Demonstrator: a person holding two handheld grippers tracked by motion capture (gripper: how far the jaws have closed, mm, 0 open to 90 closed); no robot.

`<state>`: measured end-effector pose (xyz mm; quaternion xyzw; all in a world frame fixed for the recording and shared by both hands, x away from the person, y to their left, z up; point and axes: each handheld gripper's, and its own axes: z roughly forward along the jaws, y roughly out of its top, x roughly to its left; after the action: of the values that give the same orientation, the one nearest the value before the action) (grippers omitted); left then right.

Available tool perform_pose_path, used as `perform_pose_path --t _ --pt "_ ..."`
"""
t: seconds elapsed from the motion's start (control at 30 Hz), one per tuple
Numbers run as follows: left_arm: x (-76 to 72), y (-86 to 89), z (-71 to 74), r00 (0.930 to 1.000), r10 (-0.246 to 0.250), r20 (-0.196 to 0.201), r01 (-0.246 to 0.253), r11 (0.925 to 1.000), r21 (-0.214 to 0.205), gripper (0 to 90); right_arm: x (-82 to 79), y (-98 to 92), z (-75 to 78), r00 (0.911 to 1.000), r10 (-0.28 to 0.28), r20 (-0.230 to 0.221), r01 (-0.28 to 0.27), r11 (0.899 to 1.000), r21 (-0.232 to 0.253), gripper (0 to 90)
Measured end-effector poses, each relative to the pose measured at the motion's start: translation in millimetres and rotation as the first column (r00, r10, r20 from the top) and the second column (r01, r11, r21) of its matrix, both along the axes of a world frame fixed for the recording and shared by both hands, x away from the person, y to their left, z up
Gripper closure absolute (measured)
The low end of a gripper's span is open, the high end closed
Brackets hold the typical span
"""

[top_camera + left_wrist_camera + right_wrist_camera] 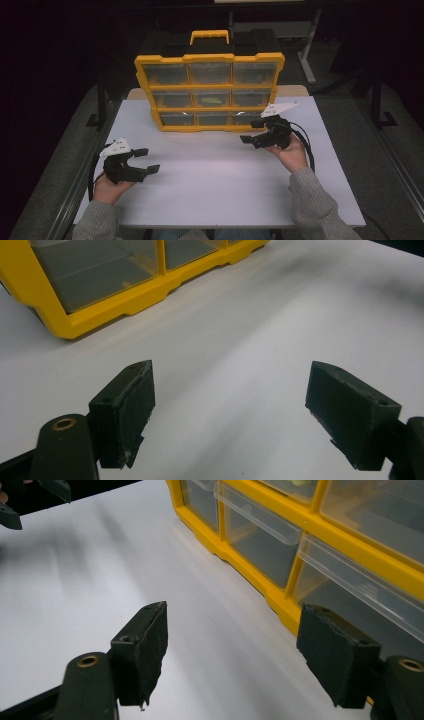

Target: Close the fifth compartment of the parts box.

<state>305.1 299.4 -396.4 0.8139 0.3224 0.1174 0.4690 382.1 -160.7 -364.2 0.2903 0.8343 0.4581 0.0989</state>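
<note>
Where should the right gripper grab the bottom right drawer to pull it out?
Grip the clear lip along the top front edge of the bottom right drawer, coming from the front. That lip juts out from the yellow frame, and the right gripper already hangs open beside it.

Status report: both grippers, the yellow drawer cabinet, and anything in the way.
Left gripper open, empty, over bare table. Right gripper open, empty, close by the yellow drawer cabinet, bottom right drawer. Drawers closed. Nothing between.

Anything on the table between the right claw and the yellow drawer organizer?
Nothing: in the right gripper view, bare white table separates the open right claw from the yellow drawer organizer.
</note>
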Motion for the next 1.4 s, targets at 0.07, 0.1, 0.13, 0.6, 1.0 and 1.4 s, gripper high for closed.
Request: perform_pose_path --t 0.07,0.1,0.13,0.6,1.0,1.4 --pt "-0.7 -0.1 -1.0 1.0 0.002 -0.008 -0.002 1.0 0.005 19.6 -2.2 -3.9 -1.7 1.0 -0.008 -0.003 0.008 1.0 0.002 25.1" --pt "-1.4 -0.5 -1.8 1.0 0.004 -0.008 -0.004 1.0 0.005 19.6 -3.3 -6.1 -2.9 0.9999 -0.012 -0.006 0.012 1.0 0.002 24.5" --pt "-2.2 -1.2 -2.5 0.9999 0.006 -0.011 -0.006 1.0 0.005 19.6 -4.3 -8.3 -4.4 0.9998 -0.013 -0.012 0.013 1.0 0.002 23.7" --pt "-8.3 -2.5 -6.9 0.9996 0.016 -0.024 -0.015 0.9995 0.027 19.5 -22.5 -37.0 -18.6 0.9965 -0.081 -0.021 0.08 0.997 -0.01 15.8" --pt "-13.9 3.5 -6.5 0.9991 0.03 -0.029 -0.03 0.9995 0.007 19.2 -38.4 -55.9 -24.6 0.9932 -0.116 -0.011 0.116 0.993 -0.011 14.2" --pt "-19.2 4.3 -11.5 0.9989 0.037 -0.03 -0.037 0.9992 0.016 19.0 -48.8 -71.0 -39.1 0.988 -0.149 -0.04 0.149 0.989 -0.017 13.9"
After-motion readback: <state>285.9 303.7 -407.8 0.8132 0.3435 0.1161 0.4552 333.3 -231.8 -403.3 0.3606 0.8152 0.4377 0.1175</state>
